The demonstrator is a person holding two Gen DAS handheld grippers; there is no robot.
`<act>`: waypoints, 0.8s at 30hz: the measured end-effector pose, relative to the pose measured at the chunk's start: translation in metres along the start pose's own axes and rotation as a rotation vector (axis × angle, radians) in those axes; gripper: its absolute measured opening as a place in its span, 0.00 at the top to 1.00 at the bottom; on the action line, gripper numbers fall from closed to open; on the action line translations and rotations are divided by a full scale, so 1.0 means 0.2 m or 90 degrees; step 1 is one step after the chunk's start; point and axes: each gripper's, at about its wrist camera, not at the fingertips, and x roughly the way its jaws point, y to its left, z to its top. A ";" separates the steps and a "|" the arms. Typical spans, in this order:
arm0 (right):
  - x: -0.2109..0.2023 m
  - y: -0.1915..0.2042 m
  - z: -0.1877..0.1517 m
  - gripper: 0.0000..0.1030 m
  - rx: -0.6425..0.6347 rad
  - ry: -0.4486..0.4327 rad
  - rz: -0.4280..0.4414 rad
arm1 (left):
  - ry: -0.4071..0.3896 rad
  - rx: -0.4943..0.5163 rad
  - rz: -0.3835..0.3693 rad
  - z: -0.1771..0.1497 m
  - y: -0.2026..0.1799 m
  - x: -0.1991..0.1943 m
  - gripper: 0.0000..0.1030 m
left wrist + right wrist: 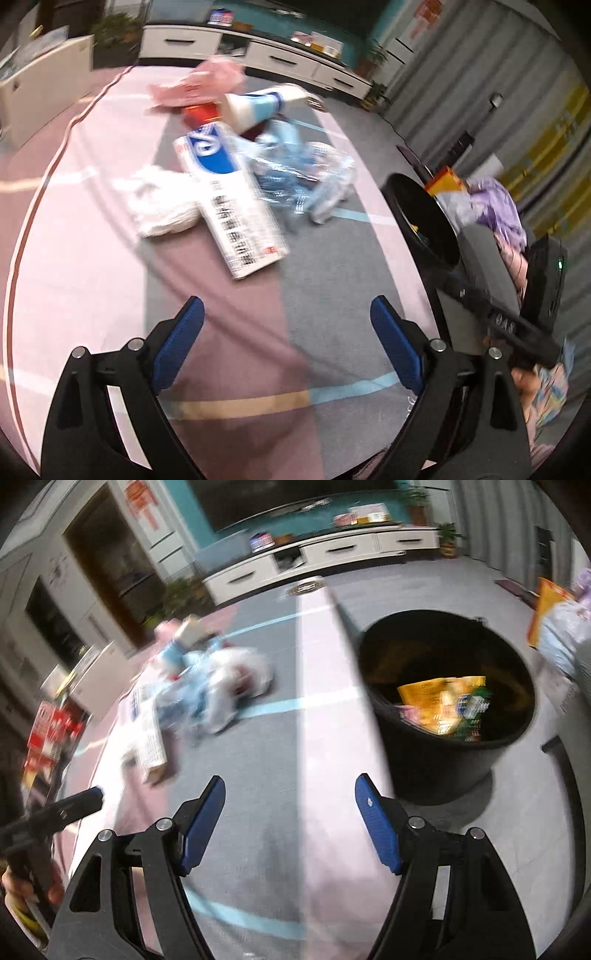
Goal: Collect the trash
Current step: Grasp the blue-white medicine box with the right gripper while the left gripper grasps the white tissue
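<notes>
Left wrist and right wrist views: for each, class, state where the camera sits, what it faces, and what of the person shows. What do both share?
Left wrist: rides the open left gripper, facing the white carton and floor litter; right handheld gripper at the edge.
Right wrist: rides the open right gripper, facing the black bin; a hand at lower left.
Shared: carton, bin, patterned rug.

A long white-and-blue printed carton [231,201] lies flat on the rug beside crumpled clear plastic wrap [303,177]; yellow wrappers [443,705] sit inside the round black bin [443,768].
</notes>
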 end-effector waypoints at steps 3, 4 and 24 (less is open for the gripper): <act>0.05 0.12 -0.01 0.30 -0.025 0.031 0.027 | -0.010 -0.012 0.013 0.00 0.06 -0.03 0.11; 0.06 0.16 -0.01 0.30 -0.037 0.038 0.025 | -0.015 -0.010 0.027 -0.01 0.08 -0.04 0.11; 0.40 0.81 -0.01 0.30 -0.293 0.053 -0.028 | 0.006 0.100 0.116 0.24 0.39 0.13 0.12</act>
